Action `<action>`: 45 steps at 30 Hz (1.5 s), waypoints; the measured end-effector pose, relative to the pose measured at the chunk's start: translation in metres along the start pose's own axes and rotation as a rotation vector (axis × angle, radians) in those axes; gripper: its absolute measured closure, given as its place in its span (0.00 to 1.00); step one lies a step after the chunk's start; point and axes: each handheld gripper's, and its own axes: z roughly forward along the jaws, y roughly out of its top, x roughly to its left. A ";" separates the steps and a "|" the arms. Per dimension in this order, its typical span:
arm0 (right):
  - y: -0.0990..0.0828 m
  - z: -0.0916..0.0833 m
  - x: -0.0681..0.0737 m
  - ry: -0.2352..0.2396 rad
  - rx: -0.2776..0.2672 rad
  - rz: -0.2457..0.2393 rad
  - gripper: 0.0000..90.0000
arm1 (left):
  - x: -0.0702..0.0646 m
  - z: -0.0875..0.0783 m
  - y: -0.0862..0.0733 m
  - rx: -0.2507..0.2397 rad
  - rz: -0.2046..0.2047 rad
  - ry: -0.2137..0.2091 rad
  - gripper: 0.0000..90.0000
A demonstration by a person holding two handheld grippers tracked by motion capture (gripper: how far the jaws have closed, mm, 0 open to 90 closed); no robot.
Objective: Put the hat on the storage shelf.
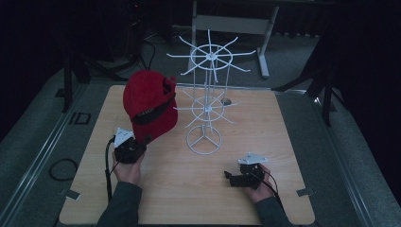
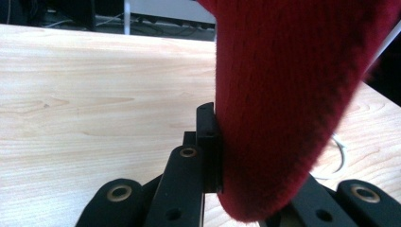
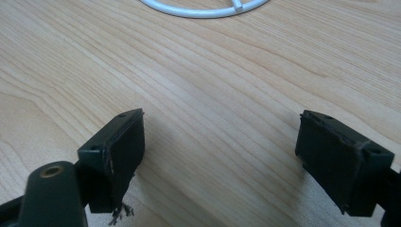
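- High view: your left tool (image 1: 140, 144) has the red cap (image 1: 150, 105) pinched by its lower edge, probably the brim tip, and holds it up over the left half of the table (image 1: 156, 189), just beside the white wire rack (image 1: 208, 101). The cap hangs above the tool with its crown toward the back. It's a fuzzy red cap with a dark band across the opening and a dark patch near the top. I'd guess it's light and floppy in the crown, so it'll sag and swing if you move fast. The brim is likely the stiffest bit, so that's a sensible place to hold it. Your right tool (image 1: 229, 177) rests low on the table, in front of and to the right of the rack's ring base, well apart from the cap.
- Left gripper view: the jaws are clamped on the red cap (image 2: 283, 104), with one black pad pressed flat against the cloth. The fabric looks woolly or felt-like with a soft nap, so it's grippy rather than slick. Nothing fragile here, but a thin pinch on soft cloth could creep out, so keep a good bite.
- Right gripper view: the right tool (image 3: 220, 146) has its jaws wide apart with nothing between them, just bare wood grain. The wire rack's base ring (image 3: 203, 10) sits on the table ahead of it.
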 end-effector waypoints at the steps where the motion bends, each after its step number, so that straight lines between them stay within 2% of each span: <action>1: 0.000 0.000 0.000 0.000 0.000 0.000 0.18 | 0.000 0.000 0.001 -0.005 -0.001 0.000 0.96; 45: 0.000 0.000 0.000 0.000 0.001 0.000 0.18 | -0.008 -0.014 0.051 -0.123 0.007 -0.013 0.96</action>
